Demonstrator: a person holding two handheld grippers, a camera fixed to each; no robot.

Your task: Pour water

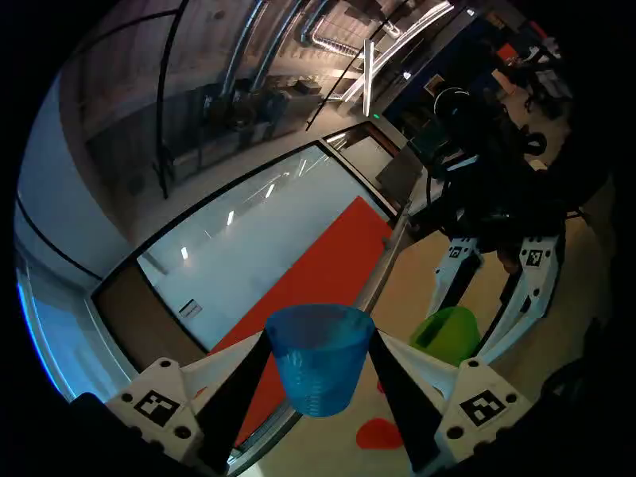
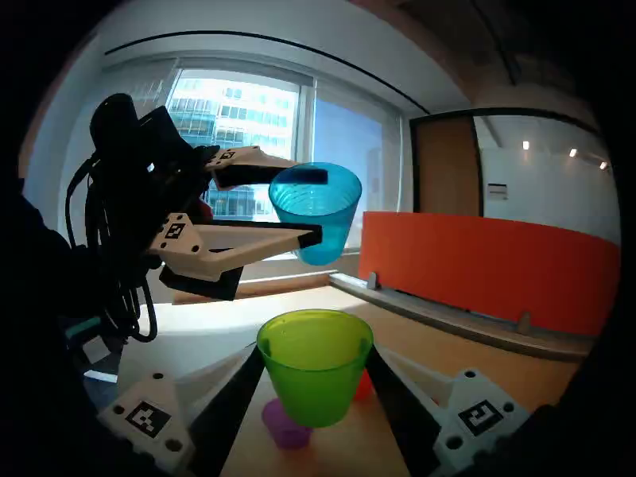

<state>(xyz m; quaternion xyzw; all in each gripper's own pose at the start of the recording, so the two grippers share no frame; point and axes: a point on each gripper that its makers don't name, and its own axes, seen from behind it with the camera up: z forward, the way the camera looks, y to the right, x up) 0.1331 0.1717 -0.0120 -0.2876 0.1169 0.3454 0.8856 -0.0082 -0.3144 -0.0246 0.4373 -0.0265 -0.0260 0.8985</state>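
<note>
Clamping blue cup (image 1: 319, 370): left gripper (image 1: 319, 342); green cup (image 2: 316, 374): right gripper (image 2: 316, 354).

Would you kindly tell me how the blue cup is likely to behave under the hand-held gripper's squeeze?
The blue cup looks like thin, translucent plastic, so it is probably light and may flex if the left hand-held gripper squeezes hard. Its glossy, tapered wall could slip in that grip, especially as it is held tilted.
</note>
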